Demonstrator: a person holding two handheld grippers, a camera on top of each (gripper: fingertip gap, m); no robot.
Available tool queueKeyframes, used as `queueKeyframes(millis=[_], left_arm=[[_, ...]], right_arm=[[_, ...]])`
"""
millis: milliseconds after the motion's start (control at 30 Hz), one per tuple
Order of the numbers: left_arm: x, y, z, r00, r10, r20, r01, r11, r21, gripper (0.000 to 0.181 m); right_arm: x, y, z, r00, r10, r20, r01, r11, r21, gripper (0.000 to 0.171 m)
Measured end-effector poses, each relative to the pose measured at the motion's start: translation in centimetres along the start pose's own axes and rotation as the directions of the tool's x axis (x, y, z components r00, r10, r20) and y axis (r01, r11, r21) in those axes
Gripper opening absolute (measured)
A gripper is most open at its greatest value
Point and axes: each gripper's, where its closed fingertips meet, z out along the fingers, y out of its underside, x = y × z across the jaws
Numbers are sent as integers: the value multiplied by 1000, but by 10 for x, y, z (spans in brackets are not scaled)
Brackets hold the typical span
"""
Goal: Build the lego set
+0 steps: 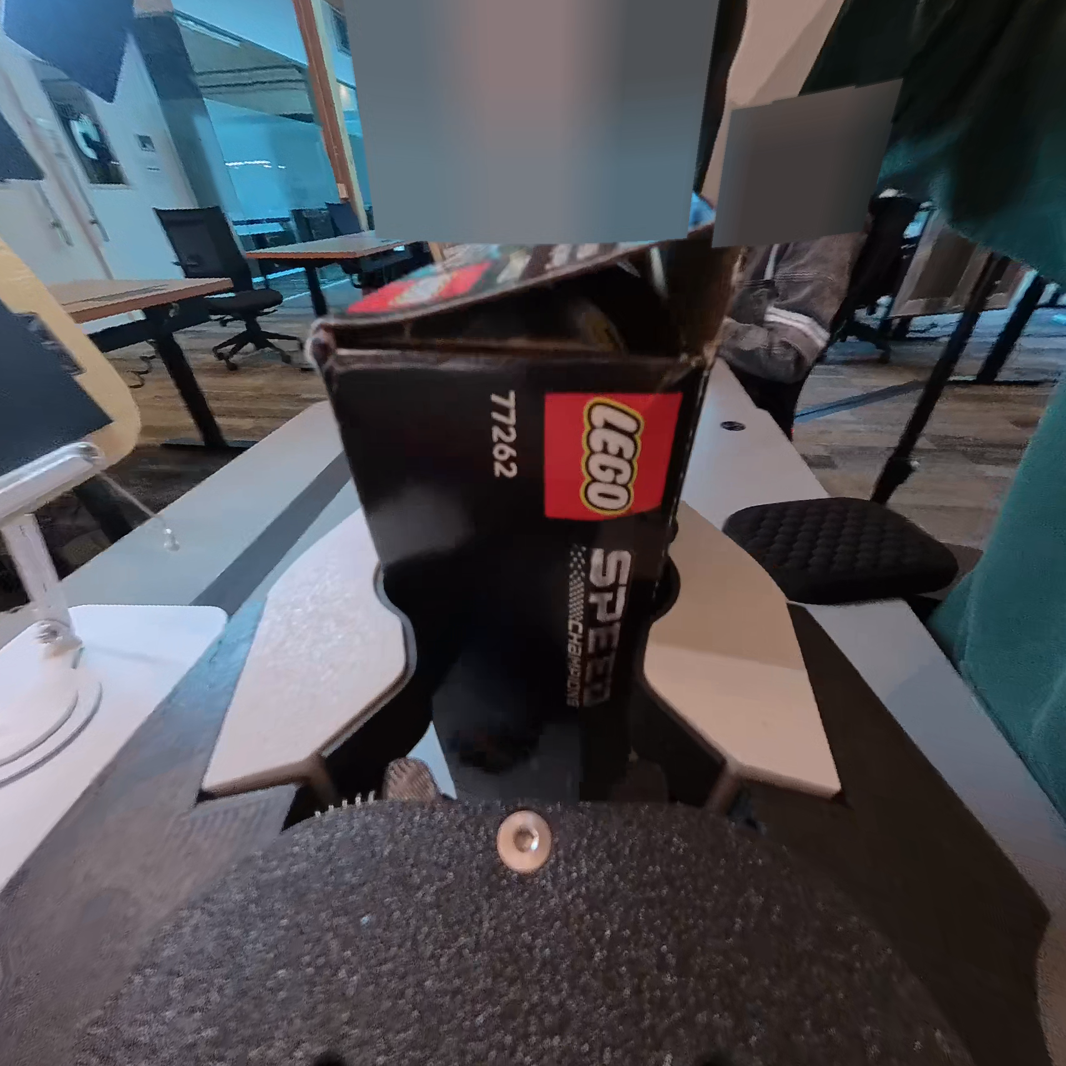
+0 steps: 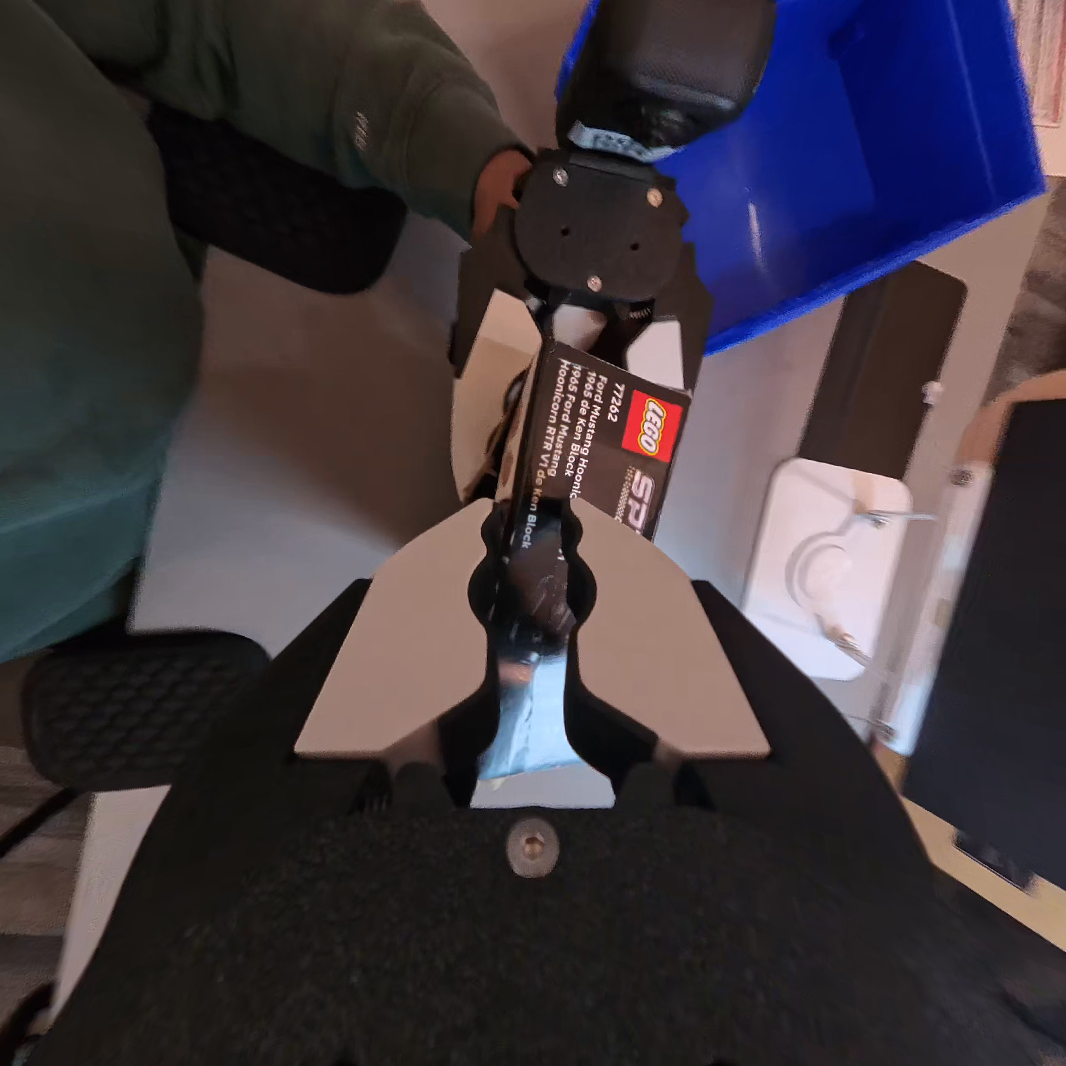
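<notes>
closest to us, our left gripper (image 1: 528, 582) clamps the black lego box (image 1: 507, 461) between its two pale fingers (image 1: 323, 652), holding the narrow side panel with the red logo patch upright above the white table (image 1: 750, 461). the box's far end flap looks open, with something dark and yellow inside that we cannot make out. our right gripper (image 2: 530, 554) has its fingers nearly pressed together, pinching the opposite end of the same box (image 2: 600, 438), which hangs in the air between the two tools. past it, in the right wrist view, the left gripper (image 2: 582, 340) faces us, held by a hand (image 2: 499, 184) in a green sleeve (image 2: 323, 109). farther off sit a blue bin (image 2: 865, 161), a black chair armrest (image 1: 836, 548), and a white stand base (image 1: 86, 680) on the table.
</notes>
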Motion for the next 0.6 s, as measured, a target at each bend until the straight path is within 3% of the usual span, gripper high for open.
queueKeyframes(millis=[33,400,600], left_arm=[[-3,0,0,1000,-1,17,1,1000,3,83],[-5,1,2,1000,-17,13,17,1000,1,79],[-6,0,2,998,-21,58,22,999,-25,84]], right_arm=[[3,2,1,998,-34,-43,33,999,-31,21],[3,8,9,956,-161,-244,134,983,-124,19],[6,11,23,939,-223,-262,168,962,-217,11]])
